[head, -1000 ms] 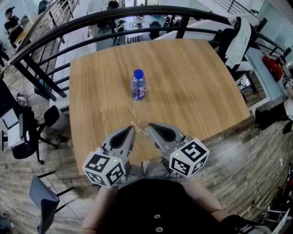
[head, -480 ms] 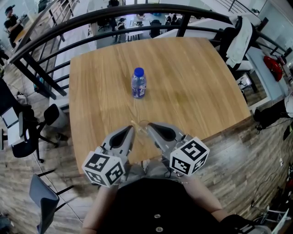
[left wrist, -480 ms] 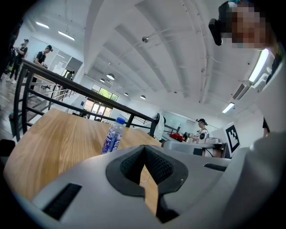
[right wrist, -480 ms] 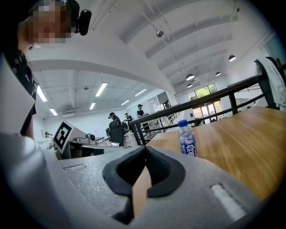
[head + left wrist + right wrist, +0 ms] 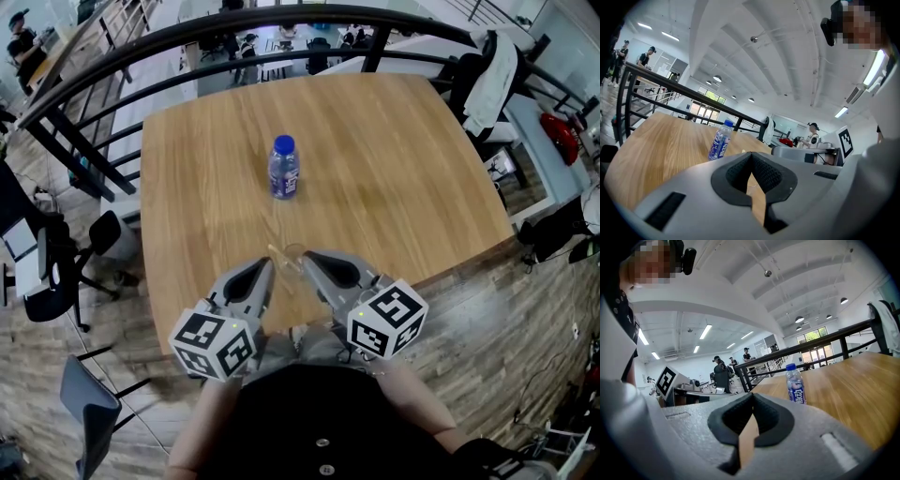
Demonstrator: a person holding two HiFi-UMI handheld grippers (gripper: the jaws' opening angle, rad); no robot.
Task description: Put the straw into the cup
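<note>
Bright, even indoor light fills all three views. Ceiling strip lights (image 5: 708,331) and round lamps (image 5: 717,78) supply it, and a tube lamp (image 5: 876,65) flares white at the right edge of the left gripper view. On the wooden table (image 5: 403,187) the bottle (image 5: 283,170) throws barely a shadow, and the wood carries a soft sheen. Wide-angle lenses bow the black railing (image 5: 187,42) into an arc, and dark corners ring both gripper views. The left gripper (image 5: 751,157) and right gripper (image 5: 752,397) loom grey and soft in the foreground, while the bottle beyond them stays crisp.
</note>
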